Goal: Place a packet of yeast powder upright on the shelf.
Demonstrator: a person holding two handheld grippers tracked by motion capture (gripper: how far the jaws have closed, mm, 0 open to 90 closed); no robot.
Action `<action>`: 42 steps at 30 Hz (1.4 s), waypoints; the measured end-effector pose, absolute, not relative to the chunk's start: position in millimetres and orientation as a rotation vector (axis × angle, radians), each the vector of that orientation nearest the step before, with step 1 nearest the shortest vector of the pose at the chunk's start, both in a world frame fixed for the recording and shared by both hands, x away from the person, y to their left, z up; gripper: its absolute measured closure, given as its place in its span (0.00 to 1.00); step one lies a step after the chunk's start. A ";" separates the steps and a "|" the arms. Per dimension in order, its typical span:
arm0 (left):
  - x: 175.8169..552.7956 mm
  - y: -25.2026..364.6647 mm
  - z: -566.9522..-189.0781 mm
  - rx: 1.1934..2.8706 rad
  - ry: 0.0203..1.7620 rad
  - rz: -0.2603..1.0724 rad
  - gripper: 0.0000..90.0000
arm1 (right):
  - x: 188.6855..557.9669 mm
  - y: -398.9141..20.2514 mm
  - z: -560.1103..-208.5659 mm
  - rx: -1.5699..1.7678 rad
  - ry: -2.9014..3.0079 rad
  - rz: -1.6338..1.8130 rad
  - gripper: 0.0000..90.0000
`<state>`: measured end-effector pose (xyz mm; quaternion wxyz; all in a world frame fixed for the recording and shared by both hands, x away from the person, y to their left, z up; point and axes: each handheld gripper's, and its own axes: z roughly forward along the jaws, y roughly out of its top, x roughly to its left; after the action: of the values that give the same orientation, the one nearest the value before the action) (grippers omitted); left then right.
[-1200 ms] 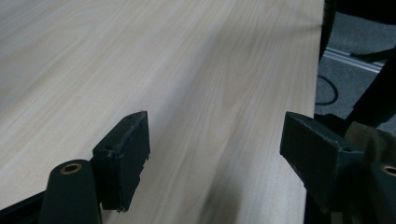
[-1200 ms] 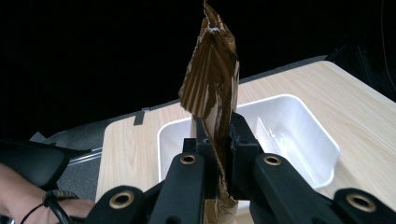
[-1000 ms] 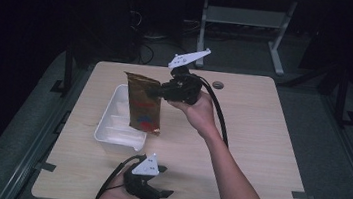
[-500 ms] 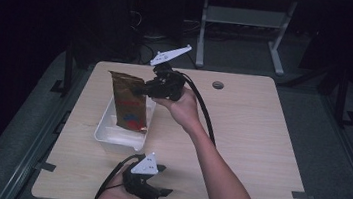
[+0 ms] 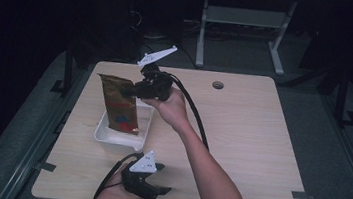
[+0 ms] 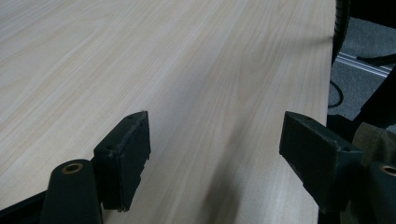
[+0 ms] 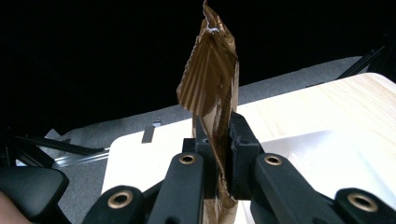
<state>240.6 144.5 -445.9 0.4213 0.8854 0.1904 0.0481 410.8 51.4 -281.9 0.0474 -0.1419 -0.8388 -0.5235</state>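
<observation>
You have swung the brown pouch [image 5: 119, 104] leftward from where it hung a second ago, so it now hangs over the white tray [image 5: 102, 132] rather than beside it, its bottom edge just at the tray's inside; that suggests the lowering into the tray is close, and the release is likely what remains; your right hand-held gripper [image 5: 132, 90] is pinching the pouch's side edge, jaws pressed tight on the foil, as the right gripper view shows with the pouch [image 7: 212, 88] rising between them; the foil is thin, glossy, coppery, creased into fine ridges, with a torn, ragged top, and a red and blue print low on its face; it will likely flex and sway rather than stand; the tray is a shallow, smooth, rounded-corner rectangle; your left hand-held gripper [image 5: 154, 190] rests on the pale wood-grain desk [image 5: 260, 139] near its front edge, jaws spread wide and holding nothing.
</observation>
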 end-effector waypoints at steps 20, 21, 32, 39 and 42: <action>241.2 145.3 -446.4 2.214 0.483 0.115 0.27 | 412.4 64.4 -311.0 -0.451 -2.539 -1.542 0.94; 241.4 145.2 -446.4 2.215 0.482 0.114 0.27 | 412.2 64.6 -312.7 -0.451 -2.537 -1.540 0.94; 241.7 145.0 -447.6 2.217 0.485 0.111 0.27 | 411.4 71.5 -333.3 -0.461 -2.540 -1.486 0.94; 242.4 145.0 -447.6 2.217 0.487 0.106 0.27 | 410.6 74.9 -342.7 -0.464 -2.534 -1.470 0.94; 242.1 144.7 -448.0 2.223 0.480 0.109 0.27 | 410.2 74.7 -345.0 -0.470 -2.536 -1.464 0.94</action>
<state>242.1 144.7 -448.0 0.4190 0.8866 0.1913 0.0435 410.2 74.7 -345.0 0.0878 -0.1579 -0.8519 -0.4916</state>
